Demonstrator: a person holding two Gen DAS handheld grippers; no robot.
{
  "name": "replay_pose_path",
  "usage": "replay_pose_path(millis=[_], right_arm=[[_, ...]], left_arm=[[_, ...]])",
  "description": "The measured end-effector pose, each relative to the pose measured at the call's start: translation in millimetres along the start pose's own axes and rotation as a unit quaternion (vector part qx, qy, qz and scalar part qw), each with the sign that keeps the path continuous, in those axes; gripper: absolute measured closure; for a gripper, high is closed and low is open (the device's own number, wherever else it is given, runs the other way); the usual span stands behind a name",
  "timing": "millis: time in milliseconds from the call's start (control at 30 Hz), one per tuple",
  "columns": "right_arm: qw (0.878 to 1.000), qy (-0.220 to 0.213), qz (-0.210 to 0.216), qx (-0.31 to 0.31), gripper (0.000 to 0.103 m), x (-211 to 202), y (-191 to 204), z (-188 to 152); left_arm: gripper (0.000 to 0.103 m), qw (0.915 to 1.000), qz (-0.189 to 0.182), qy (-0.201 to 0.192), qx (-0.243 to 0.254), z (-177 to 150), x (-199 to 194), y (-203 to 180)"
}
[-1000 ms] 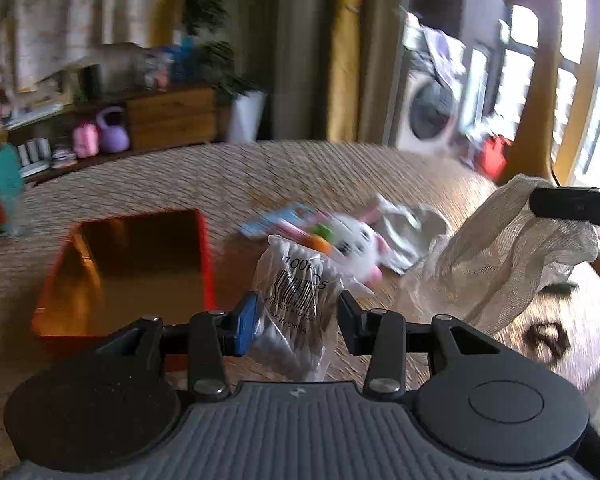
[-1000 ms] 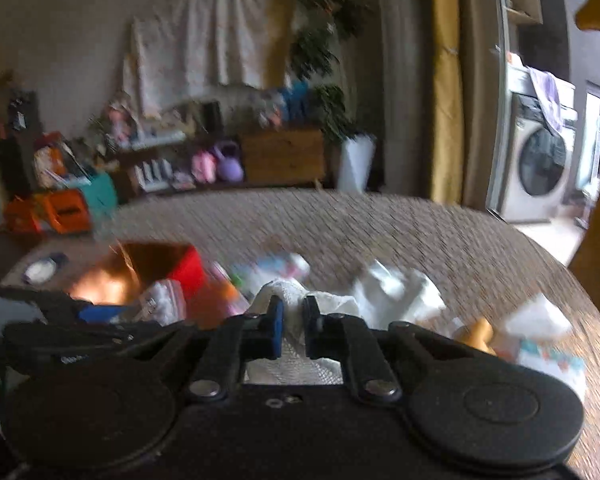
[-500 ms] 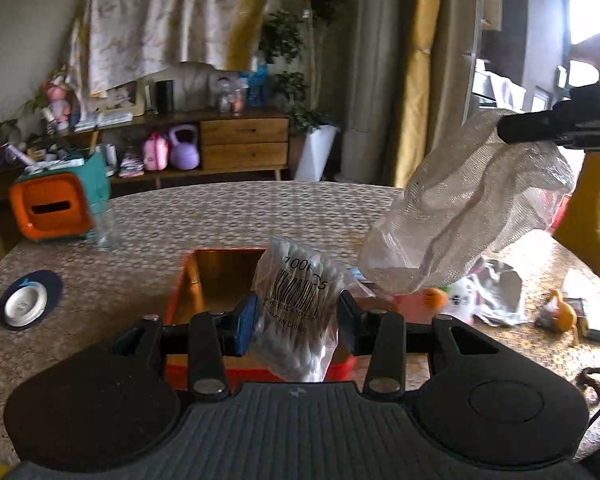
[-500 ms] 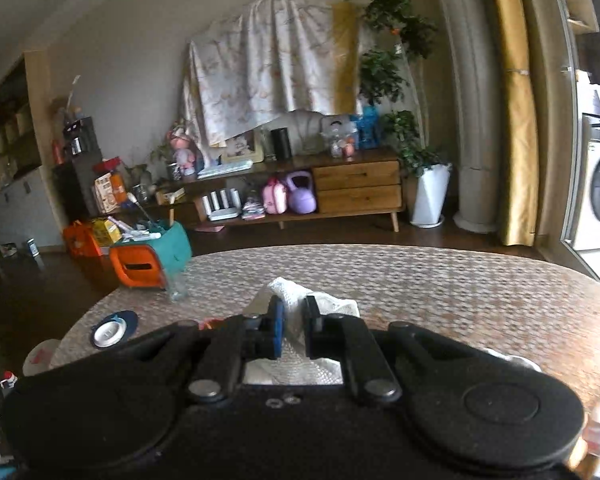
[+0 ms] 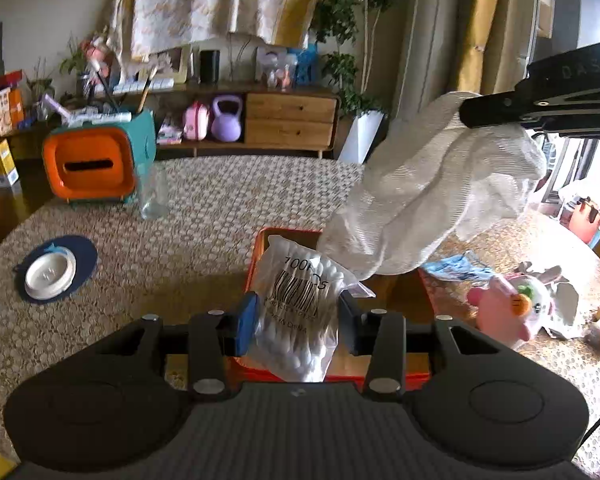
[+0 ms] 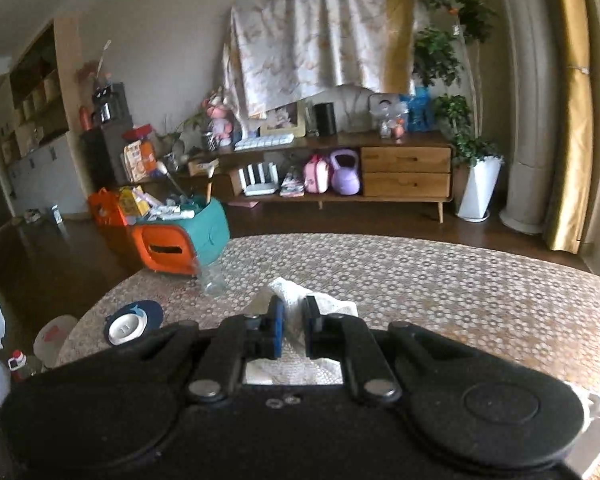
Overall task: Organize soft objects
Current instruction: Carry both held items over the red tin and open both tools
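Note:
My left gripper [image 5: 298,322] is shut on a clear bag of cotton swabs [image 5: 300,308] and holds it over the near edge of the red box [image 5: 260,248]. My right gripper [image 6: 293,326] is shut on a white mesh cloth [image 6: 296,300]. In the left wrist view the cloth [image 5: 432,204] hangs from the right gripper [image 5: 476,114] above the box's far right side. A pink and white plush toy [image 5: 516,300] lies on the table right of the box.
An orange and teal tissue holder [image 5: 96,160], a clear glass [image 5: 154,196] and a white lid on a dark blue coaster [image 5: 52,272] stand on the left of the round table [image 5: 204,232]. A blue packet [image 5: 456,268] and small items lie at the right.
Both grippers moved left with their loads. The swab bag is now over the box's near edge, and the cloth hangs over the box. The table's left side has come into view.

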State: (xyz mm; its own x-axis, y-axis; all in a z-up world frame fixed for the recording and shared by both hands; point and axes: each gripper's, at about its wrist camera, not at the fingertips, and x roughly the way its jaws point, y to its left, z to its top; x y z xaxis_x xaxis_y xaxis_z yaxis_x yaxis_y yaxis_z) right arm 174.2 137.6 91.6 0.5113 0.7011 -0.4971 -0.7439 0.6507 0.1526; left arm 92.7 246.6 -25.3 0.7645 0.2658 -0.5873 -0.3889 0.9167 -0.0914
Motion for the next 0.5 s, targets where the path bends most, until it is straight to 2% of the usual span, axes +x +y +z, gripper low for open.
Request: replay_pose_path(millis=[267, 500], right_arm=[[0.999, 0.042, 0.001, -0.025, 0.094, 47, 14, -13], [0.995, 0.091, -0.018, -0.042, 0.094, 90, 11, -39]], left_arm=[[0.061, 0.9991, -0.015, 0.030, 0.027, -5, 36, 1], [0.061, 0.9976, -0.017, 0.056, 0.038, -7, 69, -5]])
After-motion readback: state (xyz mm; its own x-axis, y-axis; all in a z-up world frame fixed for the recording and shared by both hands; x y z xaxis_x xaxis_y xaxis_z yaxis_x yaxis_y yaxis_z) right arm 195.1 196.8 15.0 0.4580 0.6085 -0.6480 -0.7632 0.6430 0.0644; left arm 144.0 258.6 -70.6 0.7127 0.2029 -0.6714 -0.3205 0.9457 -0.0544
